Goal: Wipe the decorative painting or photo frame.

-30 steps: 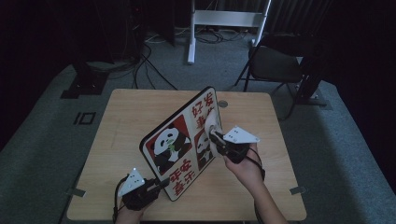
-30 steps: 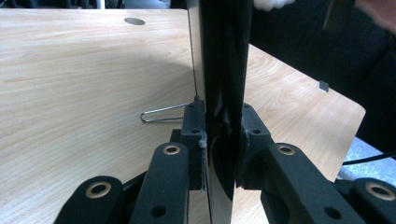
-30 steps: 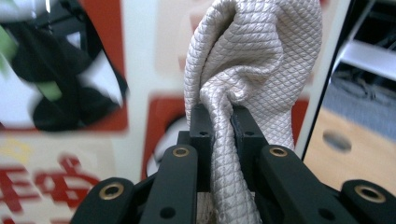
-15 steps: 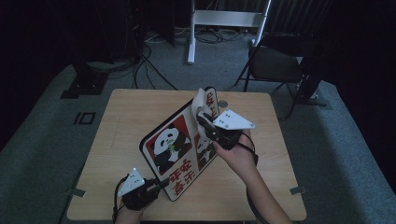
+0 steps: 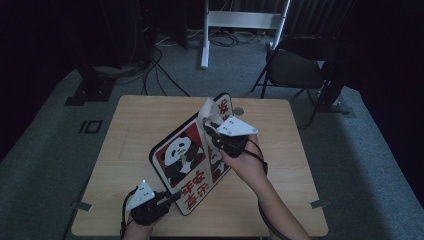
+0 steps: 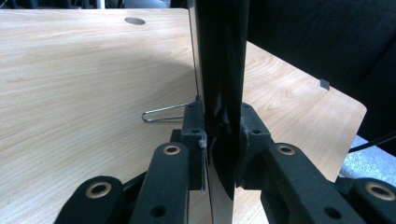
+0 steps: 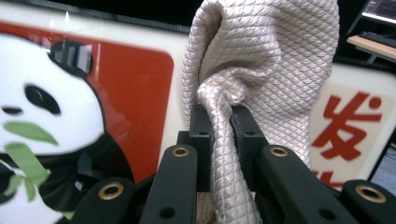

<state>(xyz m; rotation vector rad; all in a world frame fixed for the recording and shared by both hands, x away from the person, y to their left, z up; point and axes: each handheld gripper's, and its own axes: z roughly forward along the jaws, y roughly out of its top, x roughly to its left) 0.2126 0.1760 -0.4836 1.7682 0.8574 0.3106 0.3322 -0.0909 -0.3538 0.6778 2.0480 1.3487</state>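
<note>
1. Left gripper (image 5: 172, 196), near-left table edge: jaws clamped on the near bottom edge of the board (image 5: 192, 157). In the left gripper view the board (image 6: 219, 84) runs edge-on between the pads and stands tilted up off the table (image 5: 130, 130).
2. Board: panda print, red panels, glossy face. Judged stiff and light but slick, so pads can slip on it. An edge grip like this is the right spot; a grip on the face would give no purchase. One clamp at a bottom edge means it can pivot under side push.
3. A thin wire loop (image 6: 161, 113) lies on the table just left of the left pads, looks like the board's stand leg; can't tell for sure.
4. Right gripper (image 5: 214, 131), mid-table, against the board's upper face: jaws pinched on a bunched cloth (image 5: 207, 111). In the right gripper view the cloth (image 7: 261, 60) is a quilted beige weave, twisted into a neck at the pads, loose bulk above.
5. Cloth: soft, light, grippy weave, no damage risk. Judged a wipe of the board face. Keep the bulk, not the jaw tips, on the print to avoid scratches.
6. Far side: small hole (image 5: 239, 111) in the tabletop just right of the board's top corner, harmless.
7. Beyond the table: chair (image 5: 295, 70) far right, white frame (image 5: 240, 22) and floor cables (image 5: 160, 47), all well apart. Nothing blocks either hand.
</note>
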